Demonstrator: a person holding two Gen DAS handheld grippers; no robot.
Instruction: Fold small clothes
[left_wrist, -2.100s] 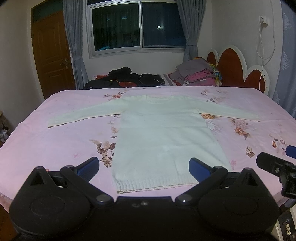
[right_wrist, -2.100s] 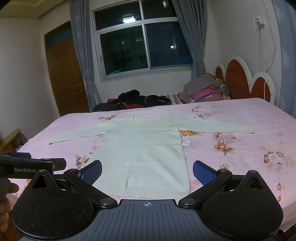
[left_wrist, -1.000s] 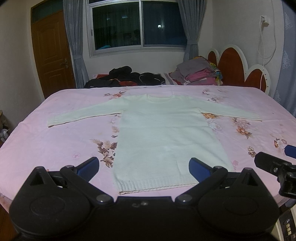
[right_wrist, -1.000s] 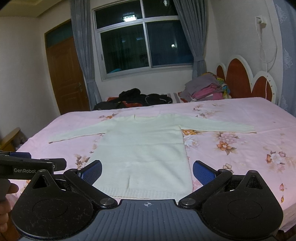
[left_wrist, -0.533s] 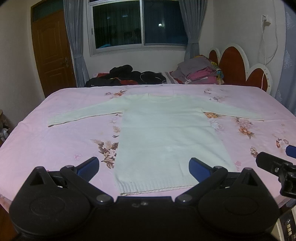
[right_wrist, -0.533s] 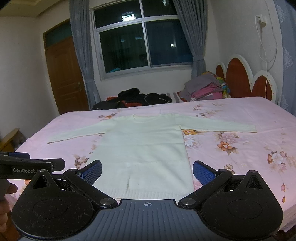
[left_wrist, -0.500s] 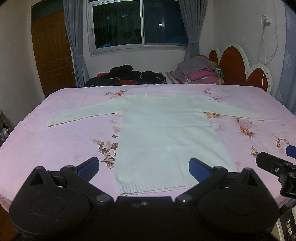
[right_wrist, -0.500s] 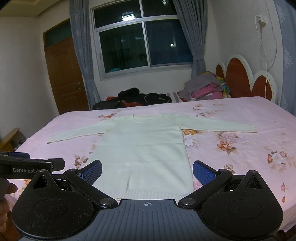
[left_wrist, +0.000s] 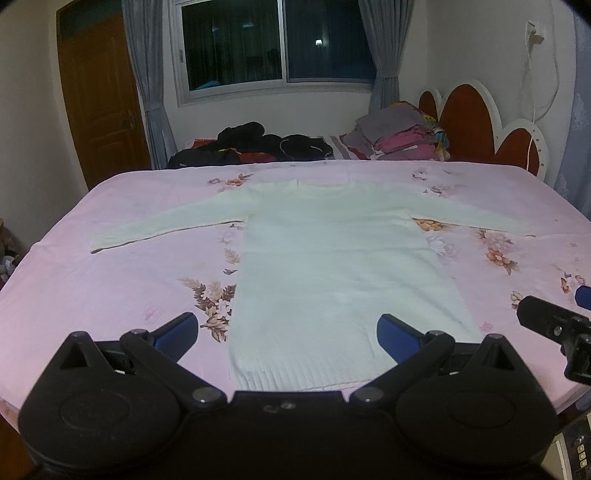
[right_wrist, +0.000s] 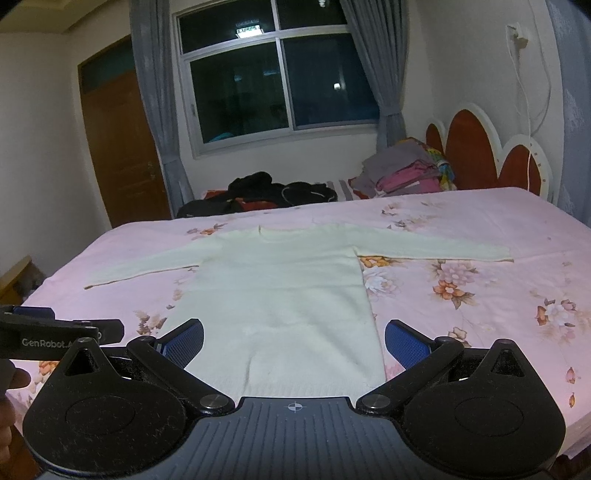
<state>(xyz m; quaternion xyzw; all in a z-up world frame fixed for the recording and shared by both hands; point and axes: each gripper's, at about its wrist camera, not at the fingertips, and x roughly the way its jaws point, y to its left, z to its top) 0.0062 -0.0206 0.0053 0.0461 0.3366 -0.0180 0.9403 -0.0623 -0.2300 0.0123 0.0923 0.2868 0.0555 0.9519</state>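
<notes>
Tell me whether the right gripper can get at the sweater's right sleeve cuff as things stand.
Probably yes. The right gripper is open and empty, and the sleeve cuff lies flat on the pink bedsheet with nothing on or over it. Only bare sheet lies between them, though it is a far reach across the bed.

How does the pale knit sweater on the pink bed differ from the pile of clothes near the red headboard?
The pale cream knit sweater lies spread flat with both sleeves stretched out; the stacked pile of grey and pink clothes is heaped in layers. The sweater is one single colour, while the pile mixes several. The sweater lies close to both open grippers; the pile sits far behind it. Both rest on bedding.
</notes>
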